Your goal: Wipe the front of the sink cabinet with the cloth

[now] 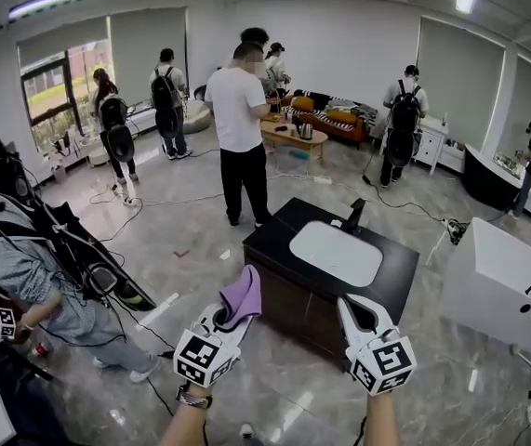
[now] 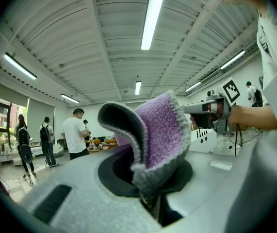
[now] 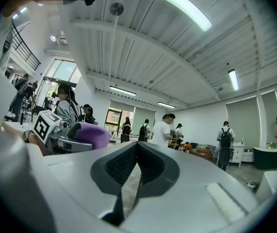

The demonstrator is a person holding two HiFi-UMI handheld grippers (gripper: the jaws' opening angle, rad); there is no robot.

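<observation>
Got left gripper (image 1: 226, 321) pinching only a low fold of the cloth (image 1: 243, 295), right gripper (image 1: 350, 307) closed on nothing, so might slip loose once dragged across the sink cabinet (image 1: 288, 300) front ahead.

Head cam: high up, faces fwd + steeply down. Left gripper (image 1: 228, 321) and right gripper (image 1: 351, 312) sit at bottom of frame, sink cabinet (image 1: 325, 291) near, just beyond them.
L gripper cam: low behind its jaws, tilted up twd ceiling (image 2: 114, 42); cloth (image 2: 155, 135) v. close, mid-frame.
R gripper cam: same seat, also tilted up.
Shared: man in white T-shirt (image 1: 235, 110) in all 3 views; each gripper cam catches the other gripper at its side.
</observation>
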